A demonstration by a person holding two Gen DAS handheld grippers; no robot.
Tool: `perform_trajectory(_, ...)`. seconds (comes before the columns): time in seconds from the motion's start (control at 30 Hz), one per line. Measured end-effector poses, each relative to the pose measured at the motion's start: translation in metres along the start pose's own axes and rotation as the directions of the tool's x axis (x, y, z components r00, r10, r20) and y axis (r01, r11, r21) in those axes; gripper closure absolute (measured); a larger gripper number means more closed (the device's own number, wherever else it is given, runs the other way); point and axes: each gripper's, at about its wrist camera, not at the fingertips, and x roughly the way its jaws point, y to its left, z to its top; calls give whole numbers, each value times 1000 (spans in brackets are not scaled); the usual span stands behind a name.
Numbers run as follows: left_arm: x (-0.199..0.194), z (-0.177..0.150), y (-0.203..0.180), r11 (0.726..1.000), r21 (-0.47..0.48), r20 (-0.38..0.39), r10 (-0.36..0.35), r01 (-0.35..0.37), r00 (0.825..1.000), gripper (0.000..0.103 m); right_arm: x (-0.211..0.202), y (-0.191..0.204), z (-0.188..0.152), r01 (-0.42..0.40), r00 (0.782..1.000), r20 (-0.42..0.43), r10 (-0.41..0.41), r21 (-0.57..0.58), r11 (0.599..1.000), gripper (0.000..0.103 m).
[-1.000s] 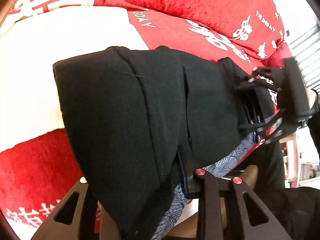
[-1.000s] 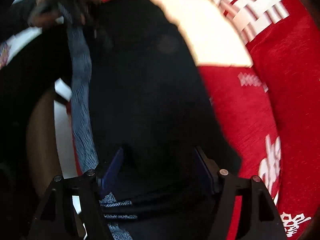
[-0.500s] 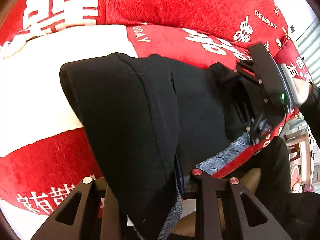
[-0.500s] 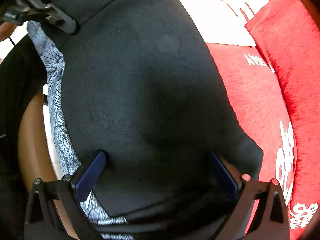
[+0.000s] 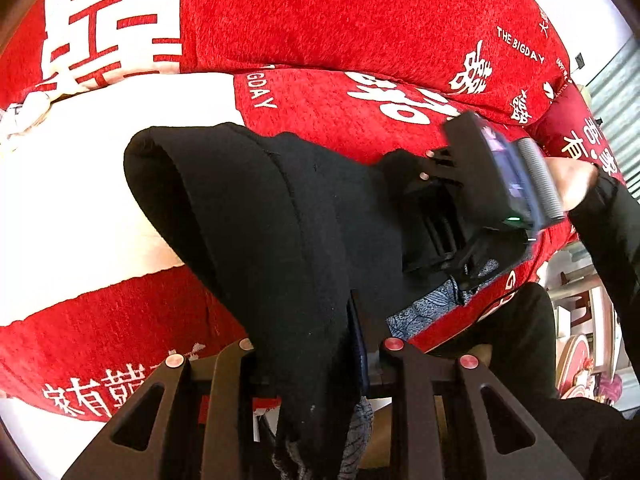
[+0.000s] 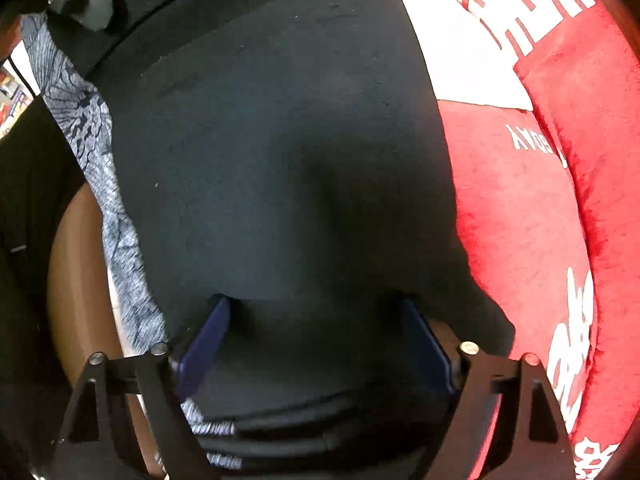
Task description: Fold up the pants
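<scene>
The left hand-held gripper pinches a fold of the black fleece pants above the red-and-white plush blanket. The right hand-held gripper, jaws just narrowing, straddles the folded stack with its blue pads against the fabric.

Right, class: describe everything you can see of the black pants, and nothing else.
The black pants are thick, matte, slightly linty cloth, folded over into a rounded, layered bundle with seams showing. They lie on a red and white plush blanket, over a grey-blue patterned fabric. The left gripper is shut on one bunched edge, lifting it. The right gripper straddles the other end from above, its jaws just closing, blue fingers pressing into the cloth.
</scene>
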Motion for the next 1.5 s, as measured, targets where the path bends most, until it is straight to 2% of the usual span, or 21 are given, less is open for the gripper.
perform_trajectory(0.07,1,2,-3,1000,1,-7,13,-13,1000,77,-14,8,-8,-28,999,19,28,-31,999,27)
perform_trajectory(0.1,2,3,-5,1000,-2,-10,17,-17,1000,77,-12,13,-14,-37,999,1,37,-51,998,27)
perform_trajectory(0.17,4,7,-12,1000,-12,-16,25,-25,1000,79,9,22,-20,17,997,-75,-25,-97,995,26)
perform_trajectory(0.23,4,10,-17,999,-8,-21,31,-31,999,79,11,25,-21,53,998,-27,-56,-101,993,20)
perform_trajectory(0.37,-6,13,-36,999,33,-13,39,-38,999,80,-3,22,-27,69,997,-17,-71,-81,994,22)
perform_trajectory(0.47,-14,18,-52,999,46,-6,29,-28,1000,80,-43,17,-48,107,989,102,-104,-18,994,22)
perform_trajectory(0.57,-21,29,-81,997,82,2,9,-9,1000,82,-86,14,-85,144,963,210,-169,129,981,22)
perform_trajectory(0.67,-23,42,-117,991,131,6,-13,13,1000,83,-116,7,-135,220,924,251,-288,265,939,22)
perform_trajectory(0.77,-18,58,-160,981,188,-8,-35,36,999,83,-124,2,-177,282,899,216,-380,378,882,22)
perform_trajectory(0.87,-2,74,-205,965,253,-33,-56,63,998,83,-128,11,-228,301,885,179,-431,487,820,22)
perform_trajectory(1.0,30,90,-262,944,318,-83,-69,92,994,83,-131,21,-280,279,874,168,-455,594,755,22)
perform_trajectory(1.03,40,93,-275,939,331,-101,-67,97,993,83,-132,13,-285,274,875,164,-456,609,745,22)
perform_trajectory(1.13,83,96,-309,927,360,-164,-45,102,985,83,-127,26,-309,251,877,148,-457,669,699,22)
perform_trajectory(1.27,151,99,-324,938,340,-234,25,58,972,83,-118,34,-333,227,880,131,-456,726,649,22)
perform_trajectory(1.33,174,99,-320,953,299,-260,39,42,965,83,-119,38,-337,216,877,131,-462,751,623,22)
perform_trajectory(1.4,189,97,-315,964,262,-277,37,39,960,79,-121,43,-346,205,871,133,-473,777,596,21)
perform_trajectory(1.43,190,97,-317,967,252,-268,37,33,963,73,-123,45,-349,199,868,135,-477,787,585,21)
perform_trajectory(1.5,181,94,-323,964,258,-246,5,61,969,46,-126,48,-355,172,865,145,-481,815,554,21)
